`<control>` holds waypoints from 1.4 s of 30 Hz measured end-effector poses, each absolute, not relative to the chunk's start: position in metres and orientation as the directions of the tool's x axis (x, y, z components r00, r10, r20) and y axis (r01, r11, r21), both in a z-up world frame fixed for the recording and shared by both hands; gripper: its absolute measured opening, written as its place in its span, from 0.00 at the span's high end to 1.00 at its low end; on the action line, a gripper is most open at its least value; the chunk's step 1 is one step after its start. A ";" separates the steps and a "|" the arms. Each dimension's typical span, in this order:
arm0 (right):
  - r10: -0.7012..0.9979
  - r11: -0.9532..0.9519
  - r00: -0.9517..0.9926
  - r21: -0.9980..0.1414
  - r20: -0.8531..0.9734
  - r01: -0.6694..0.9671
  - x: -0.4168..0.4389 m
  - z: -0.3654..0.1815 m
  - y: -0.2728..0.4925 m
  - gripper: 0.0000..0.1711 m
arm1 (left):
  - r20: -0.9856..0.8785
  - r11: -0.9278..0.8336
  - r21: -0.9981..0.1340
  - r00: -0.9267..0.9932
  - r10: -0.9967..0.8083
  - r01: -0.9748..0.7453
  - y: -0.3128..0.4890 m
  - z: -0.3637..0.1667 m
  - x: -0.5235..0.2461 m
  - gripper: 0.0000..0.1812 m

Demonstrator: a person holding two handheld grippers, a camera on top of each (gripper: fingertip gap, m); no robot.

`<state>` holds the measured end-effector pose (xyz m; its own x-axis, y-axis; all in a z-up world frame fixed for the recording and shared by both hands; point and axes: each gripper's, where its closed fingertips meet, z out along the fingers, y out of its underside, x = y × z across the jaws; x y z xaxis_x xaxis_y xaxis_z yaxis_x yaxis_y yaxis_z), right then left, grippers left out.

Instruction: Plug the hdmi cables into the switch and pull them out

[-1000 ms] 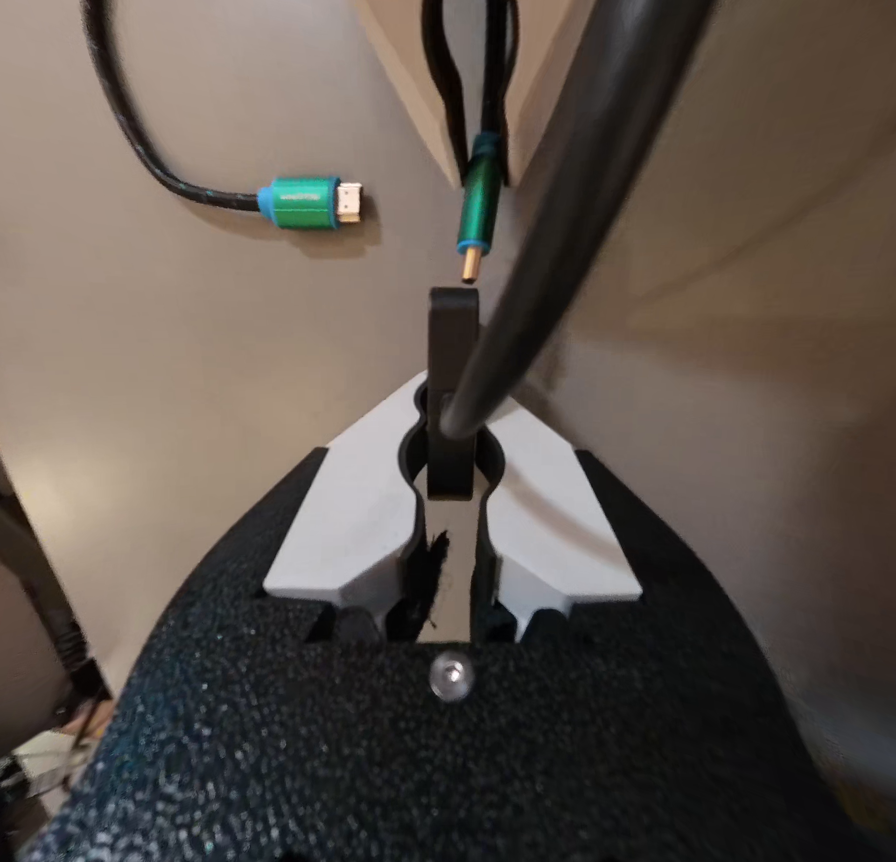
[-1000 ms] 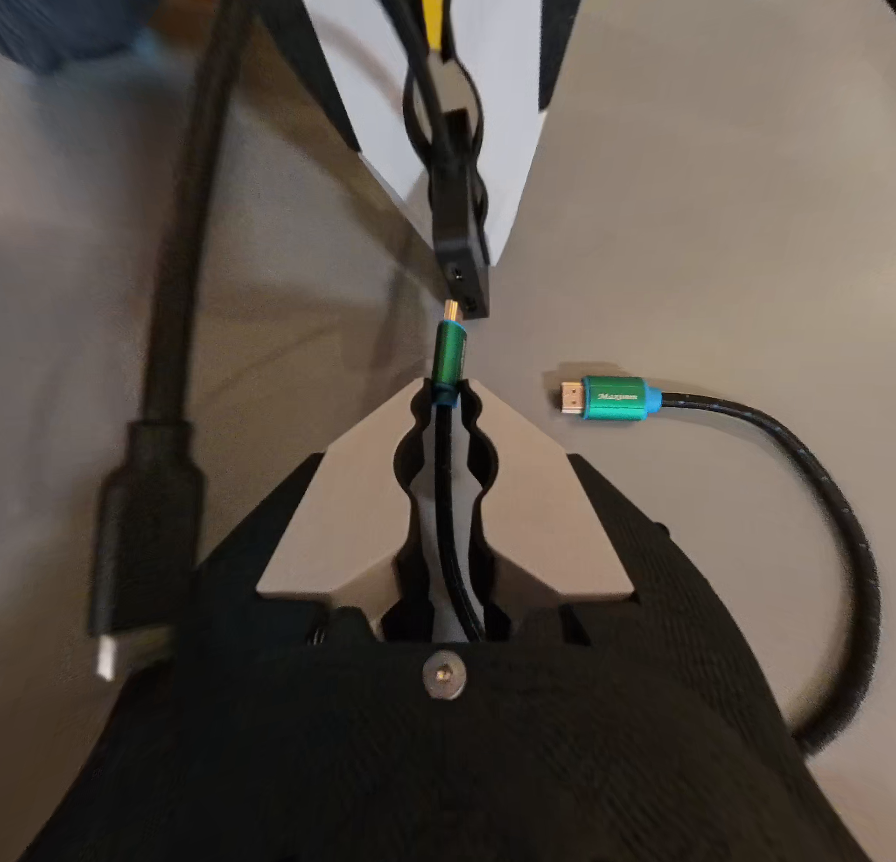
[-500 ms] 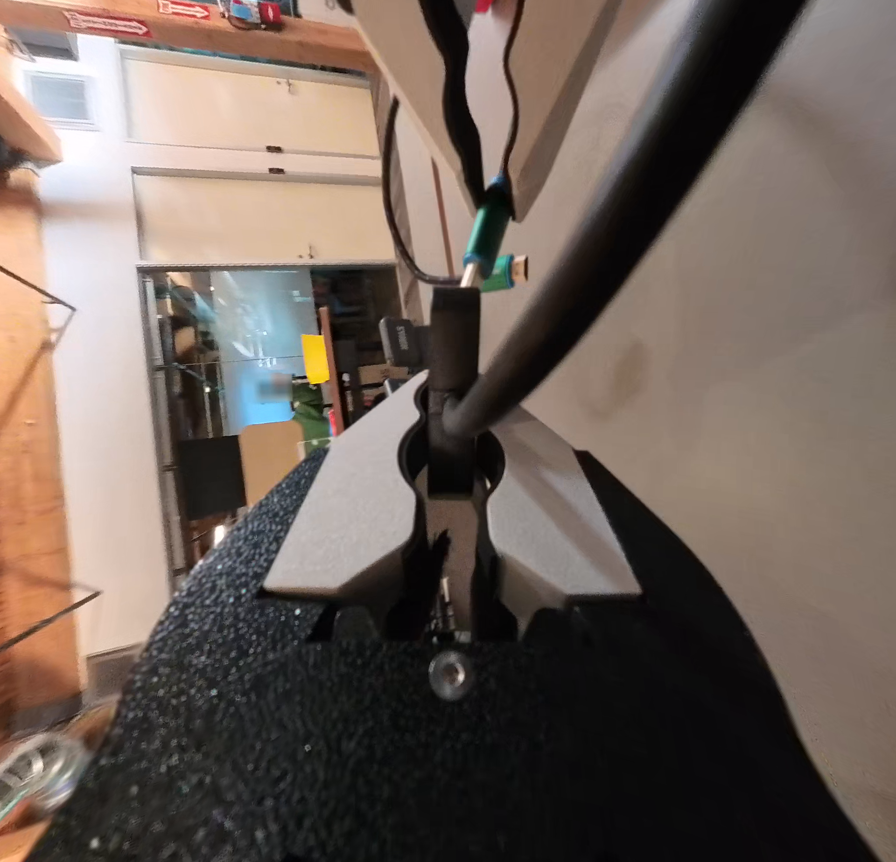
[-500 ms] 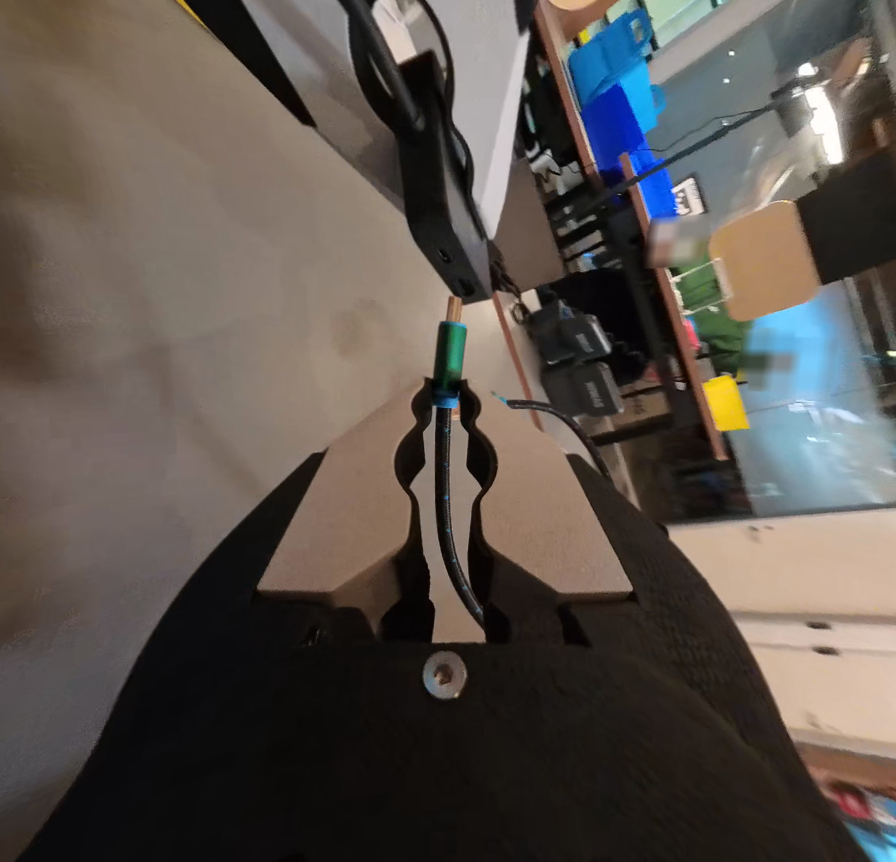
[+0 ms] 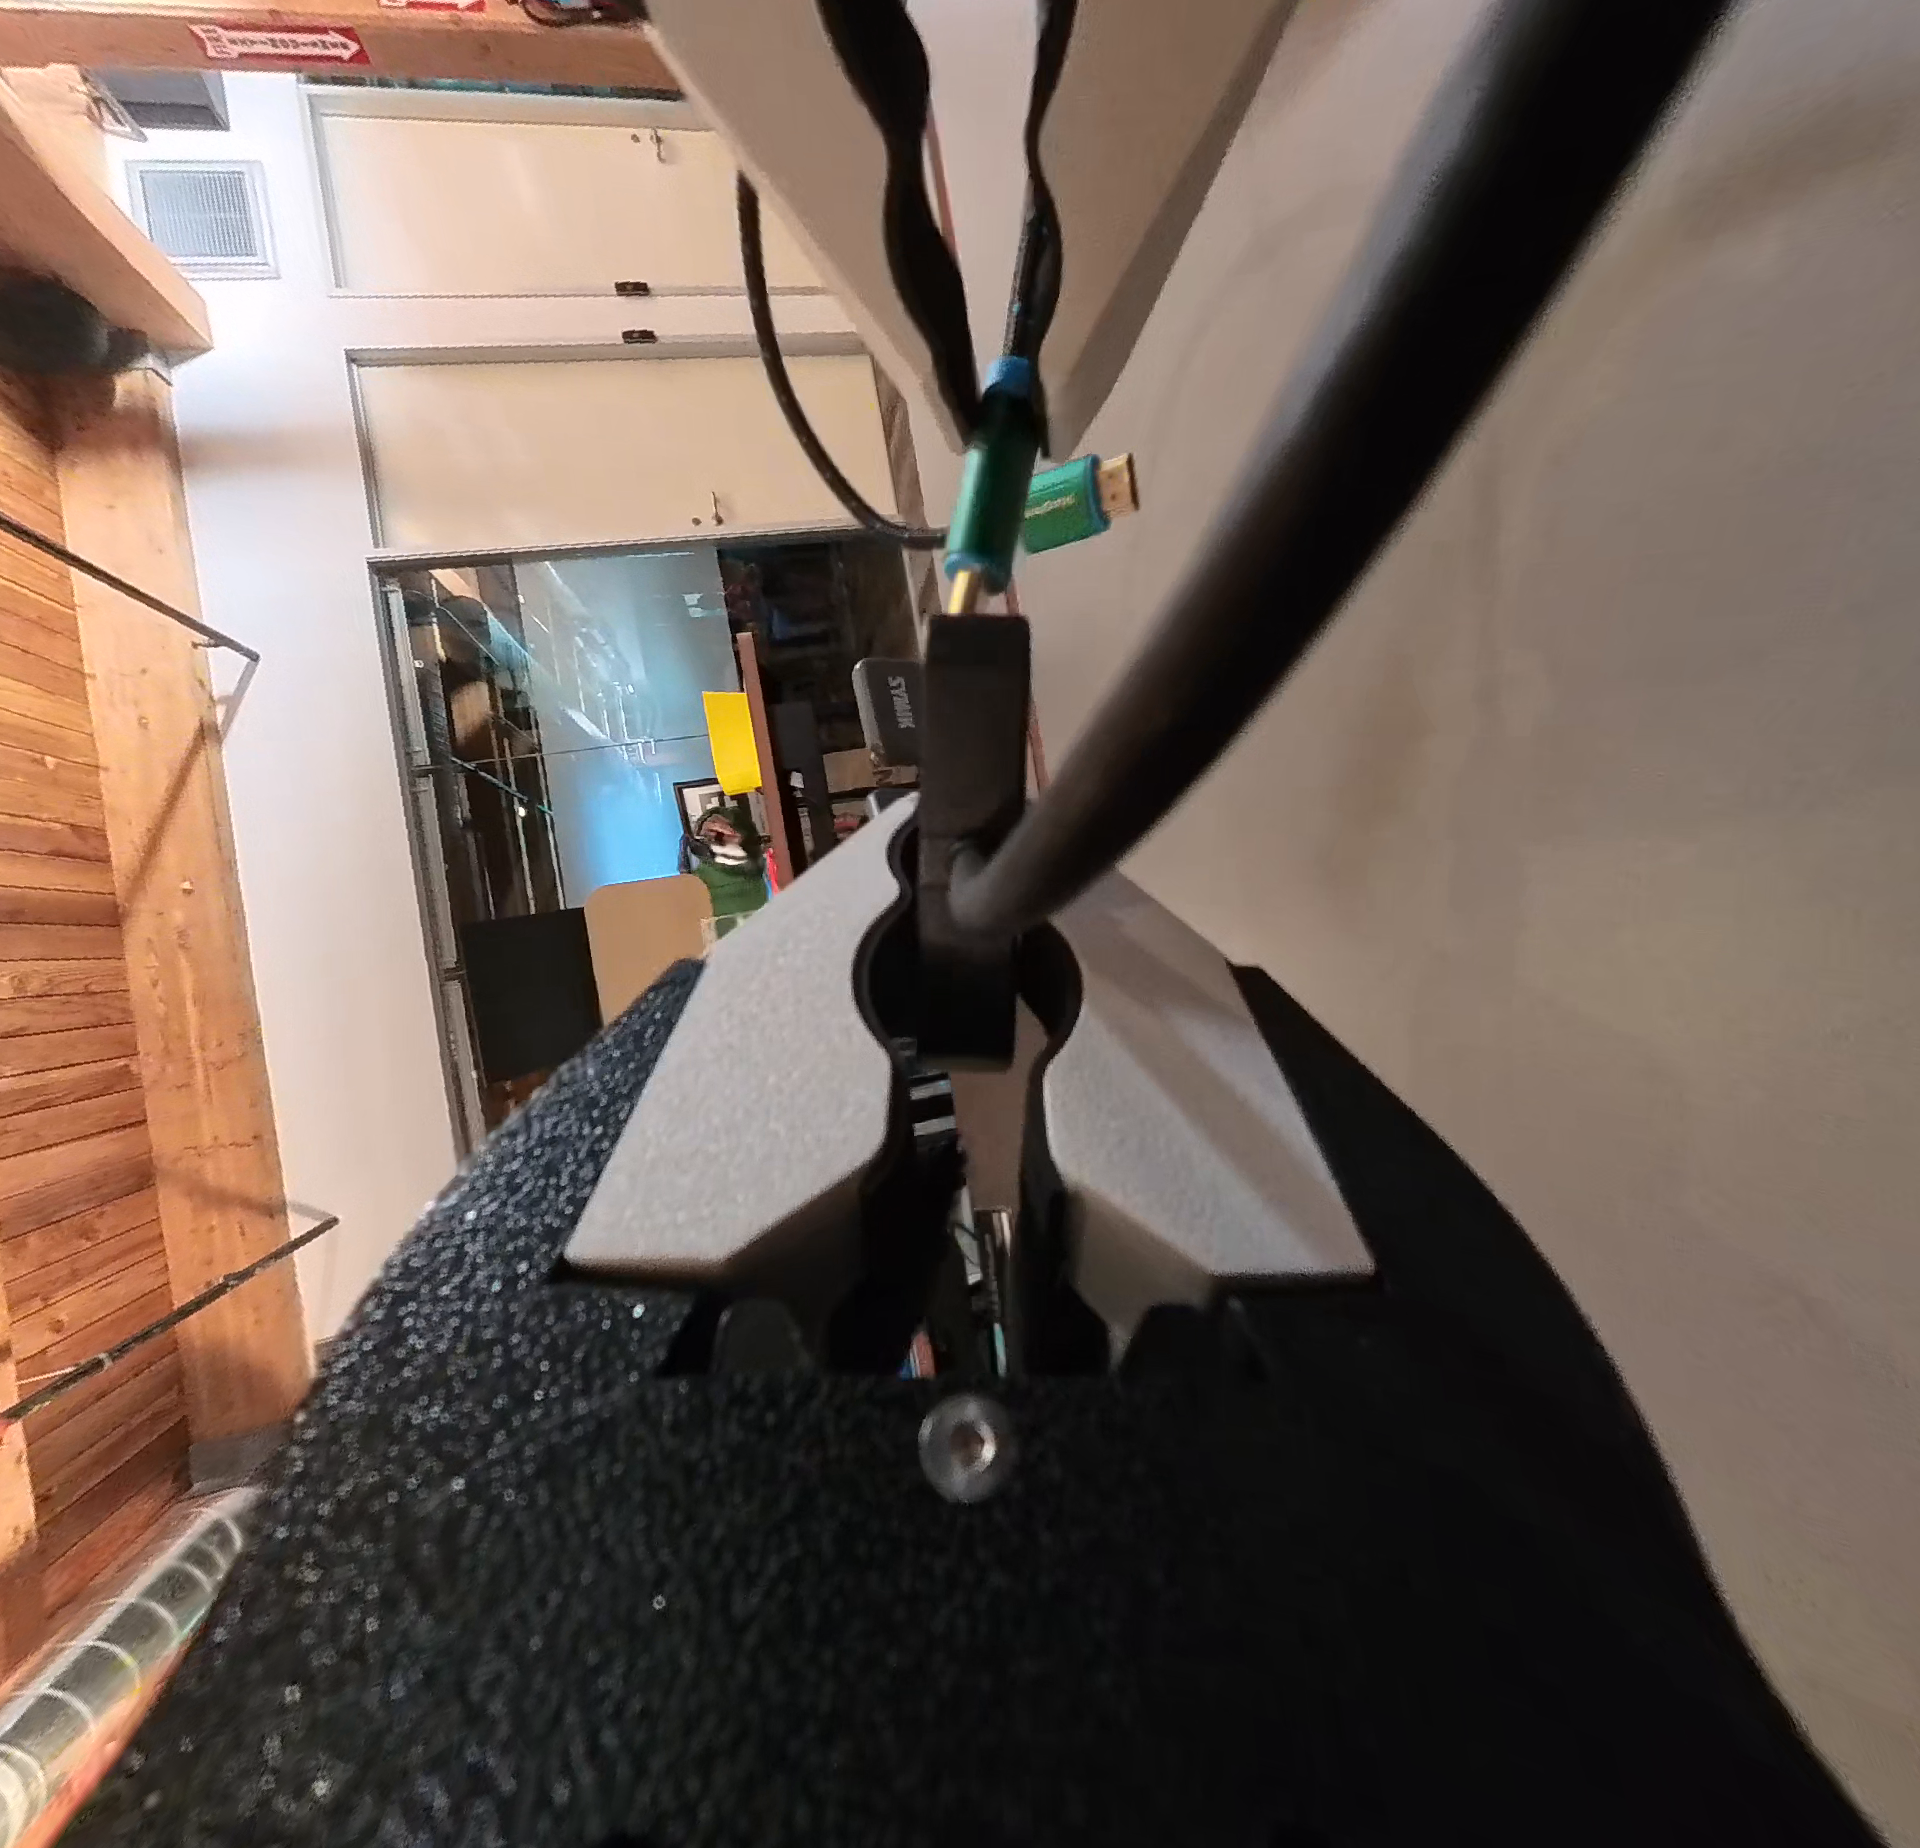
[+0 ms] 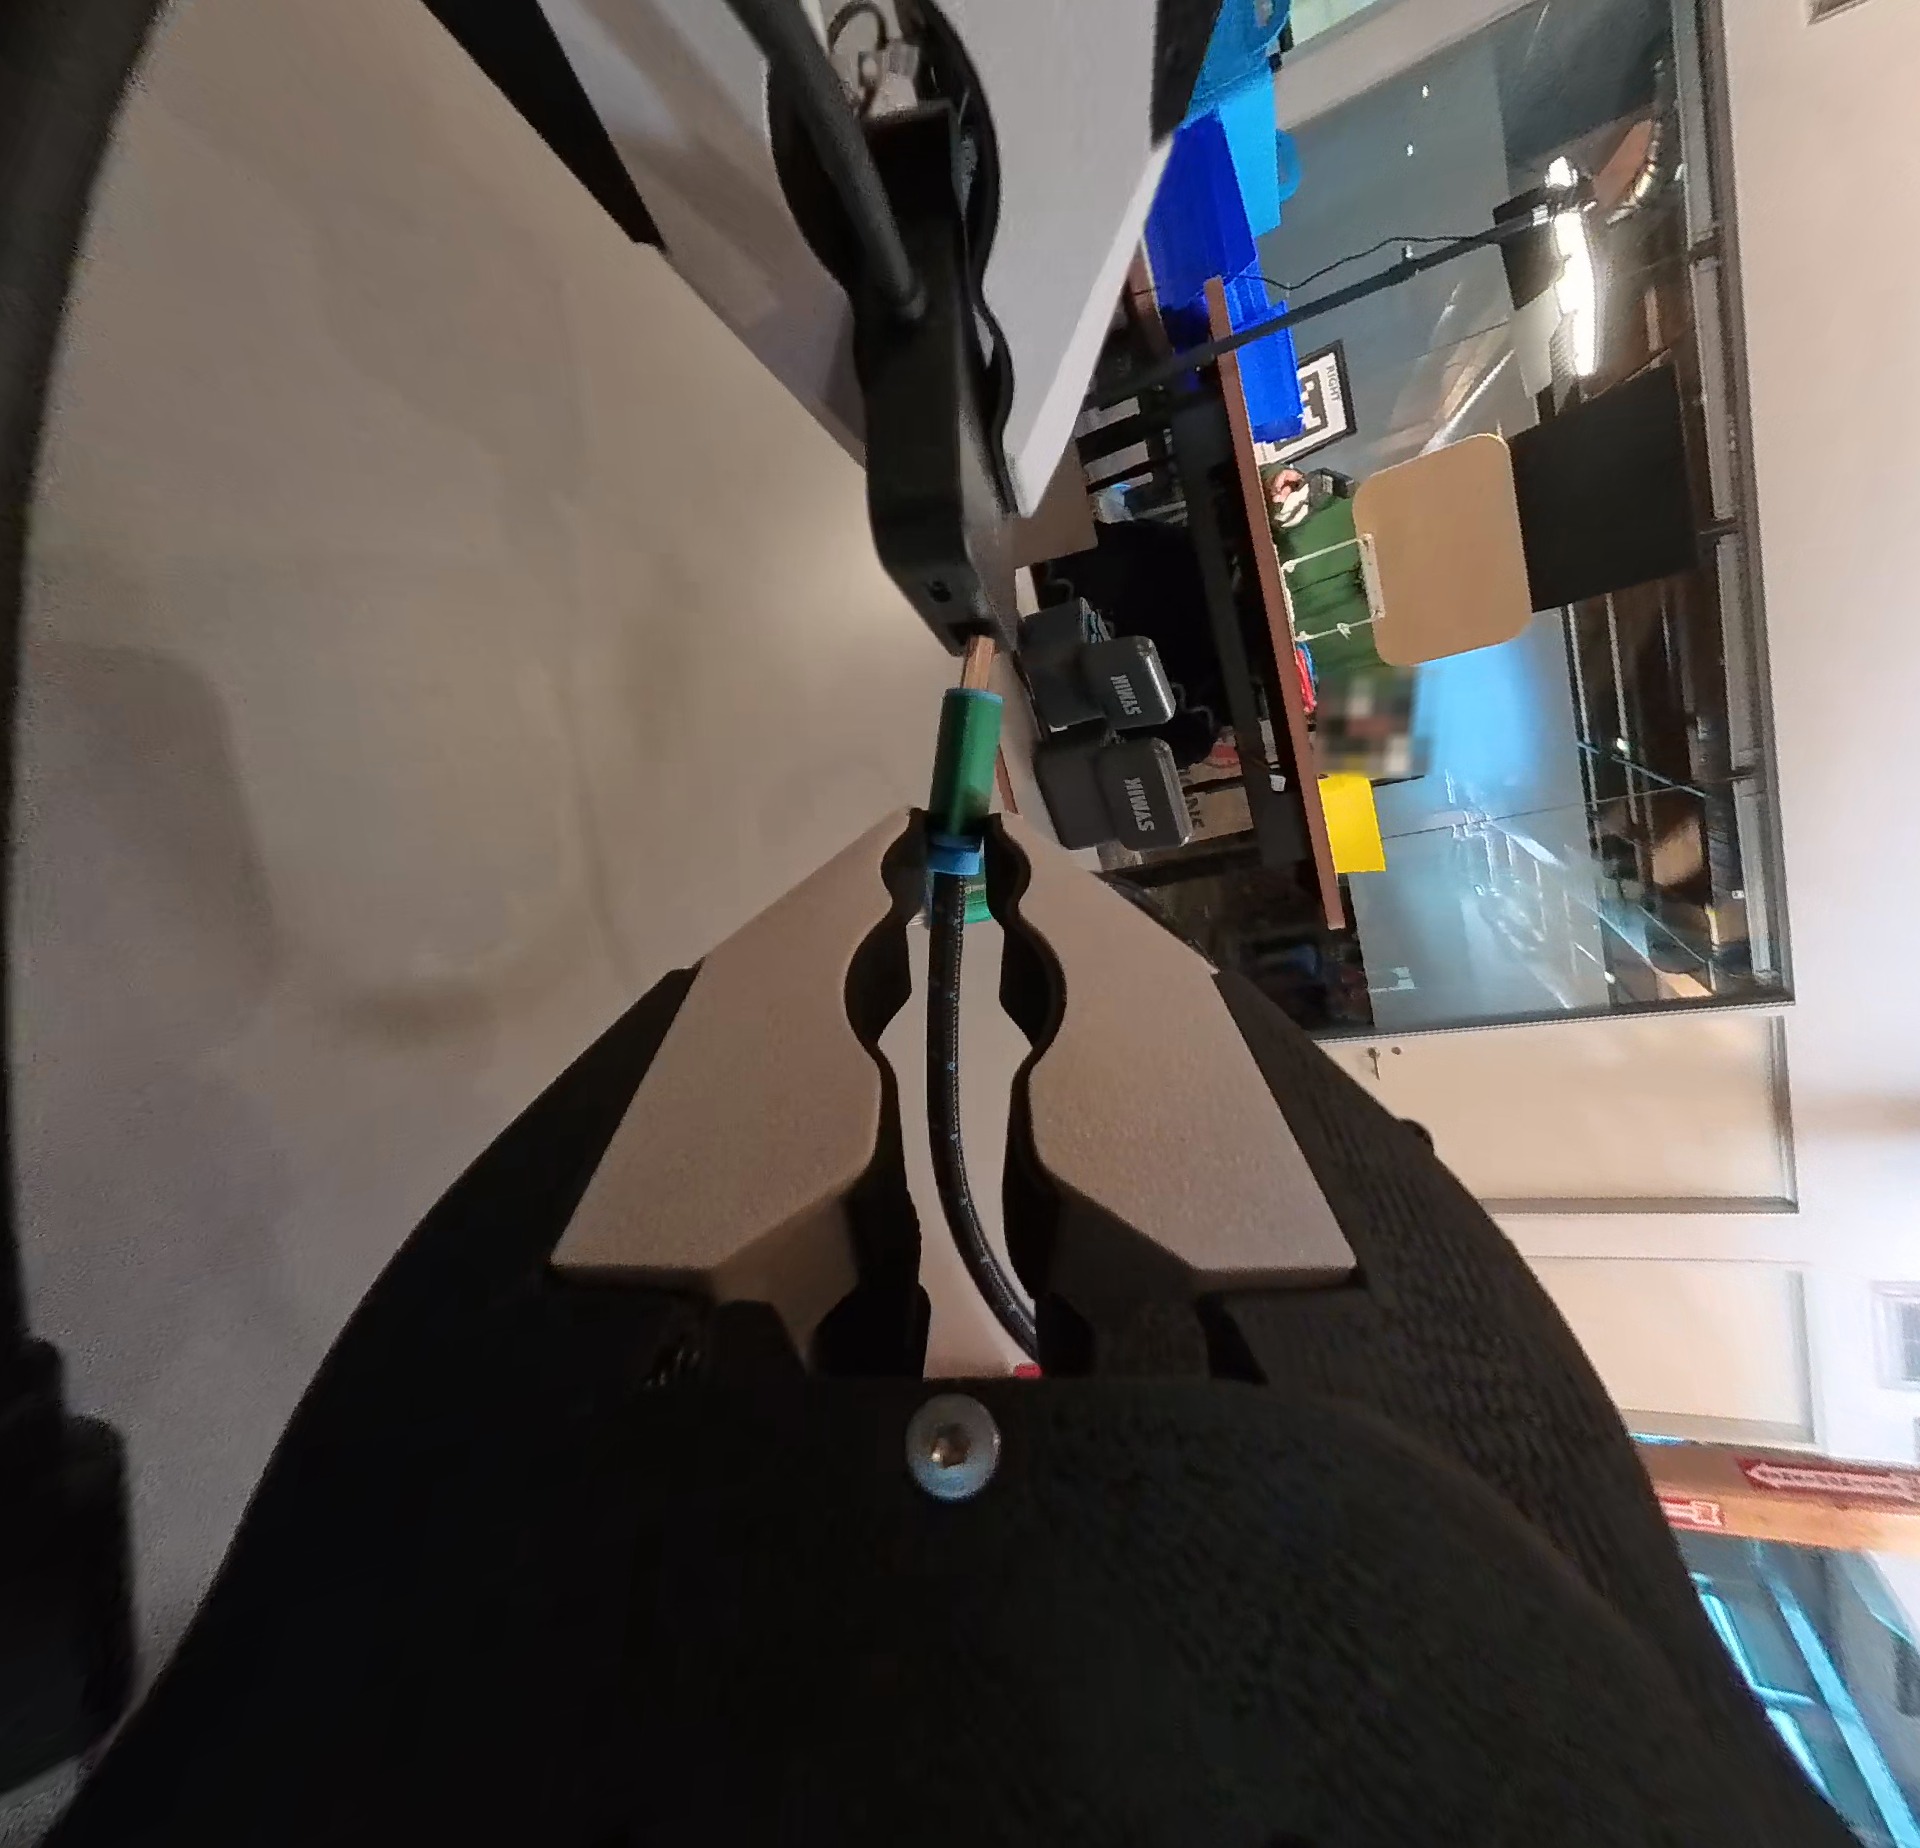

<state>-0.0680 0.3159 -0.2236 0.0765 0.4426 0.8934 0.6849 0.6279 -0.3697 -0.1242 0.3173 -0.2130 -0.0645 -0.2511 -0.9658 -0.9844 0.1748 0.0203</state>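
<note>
The first plug [image 6: 963, 759], pinched in the right gripper's [image 6: 954, 848] jaws at frame centre, was just entering the switch [image 5: 971, 790] clamped in the left gripper's [image 5: 968, 951]; a second plug [image 5: 1081, 502] waited on the surface [image 5: 1558, 863].

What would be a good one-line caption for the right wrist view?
Right gripper holds a green HDMI plug, its gold tip just meeting the black switch held by the left gripper.

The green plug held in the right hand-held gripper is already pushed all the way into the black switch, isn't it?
Not all the way. The right hand-held gripper does hold the green plug, but the right wrist view shows its gold tip only just at the black switch, most of the metal still exposed. The left hand-held gripper holds the switch.
</note>
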 end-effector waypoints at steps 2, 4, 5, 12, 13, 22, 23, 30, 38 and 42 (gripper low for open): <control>0.439 0.627 0.067 -0.358 0.896 0.692 -0.068 -0.225 0.316 0.95 | -0.964 0.169 0.024 -0.067 -0.258 -0.985 0.318 -0.215 -0.124 0.94; 0.425 0.630 0.053 -0.337 0.904 0.700 -0.067 -0.226 0.316 0.95 | -0.965 0.162 0.030 -0.070 -0.251 -0.986 0.318 -0.215 -0.124 0.94; 0.422 0.634 0.046 -0.331 0.906 0.699 -0.068 -0.227 0.314 0.95 | -0.963 0.163 0.028 -0.070 -0.259 -0.986 0.318 -0.216 -0.123 0.94; 0.446 0.630 0.027 -0.336 0.894 0.700 -0.067 -0.231 0.311 0.95 | -0.961 0.144 0.048 -0.085 -0.265 -0.988 0.319 -0.222 -0.122 0.94; 0.455 0.631 0.025 -0.342 0.890 0.697 -0.067 -0.232 0.310 0.95 | -0.959 0.142 0.044 -0.081 -0.271 -0.989 0.319 -0.223 -0.122 0.94; 0.527 0.635 -0.015 -0.383 0.850 0.671 -0.068 -0.246 0.308 0.95 | -0.928 0.133 0.038 -0.085 -0.362 -0.990 0.318 -0.239 -0.123 0.94; 0.542 0.628 -0.019 -0.390 0.840 0.673 -0.068 -0.249 0.309 0.95 | -0.922 0.127 0.034 -0.081 -0.378 -0.991 0.318 -0.242 -0.123 0.94; 0.612 0.585 0.001 -0.453 0.791 0.672 -0.068 -0.249 0.306 0.95 | -0.907 0.111 -0.012 -0.036 -0.420 -0.994 0.315 -0.242 -0.123 0.94; 0.637 0.549 0.035 -0.486 0.770 0.680 -0.067 -0.236 0.299 0.95 | -0.906 0.096 -0.043 -0.001 -0.422 -0.994 0.314 -0.234 -0.124 0.94; 0.654 0.548 0.027 -0.498 0.756 0.672 -0.067 -0.235 0.294 0.95 | -0.903 0.099 -0.036 -0.010 -0.429 -0.994 0.313 -0.237 -0.123 0.94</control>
